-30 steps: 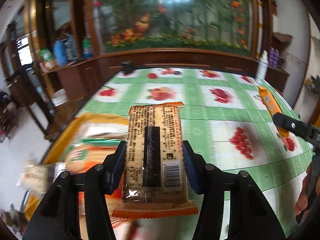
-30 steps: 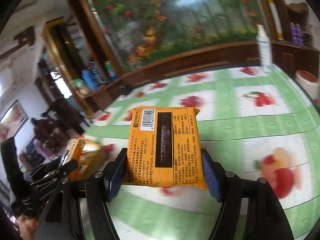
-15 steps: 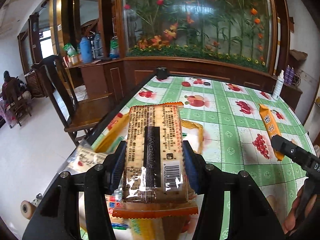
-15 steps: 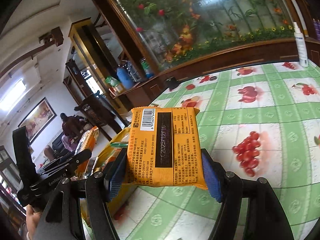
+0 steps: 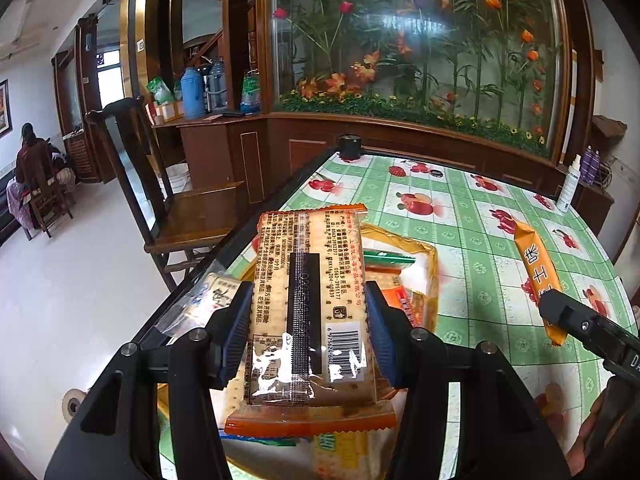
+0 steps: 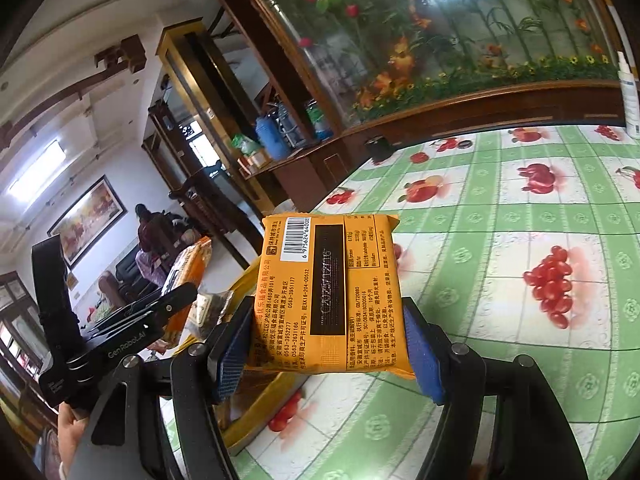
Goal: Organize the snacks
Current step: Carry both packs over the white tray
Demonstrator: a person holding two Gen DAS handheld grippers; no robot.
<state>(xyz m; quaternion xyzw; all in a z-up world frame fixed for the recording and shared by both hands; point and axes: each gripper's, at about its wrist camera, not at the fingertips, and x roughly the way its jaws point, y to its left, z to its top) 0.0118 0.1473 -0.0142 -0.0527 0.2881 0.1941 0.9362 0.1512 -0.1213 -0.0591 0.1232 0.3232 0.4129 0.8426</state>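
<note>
"GenRobot.AI" marks the left claw point(image 6: 172, 304); the orange packet's point(image 6: 328, 292) barcode perhaps starts 6975624.

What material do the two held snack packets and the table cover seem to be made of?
Cracker packet: clear glossy plastic film; crackers show through, glare patches. Orange packet: opaque, matte-looking plastic film with crimped end seals. Table cover: likely vinyl or oilcloth; smooth printed surface, faint sheen.

The tablecloth point(image 5: 472, 236) is a green-and-white check with red fruit printed in the white squares — cherries, berries, apples. The cracker pack point(image 5: 308, 304) is clear with pale tan crackers, black print, a black stripe and orange crimped ends, between blue pads point(image 5: 236, 332) on black fingers. At three o'clock the yellow-orange packet point(image 6: 332, 296) — black text, white barcode — and the tray's point(image 5: 432, 276) amber-yellow rim.
</note>
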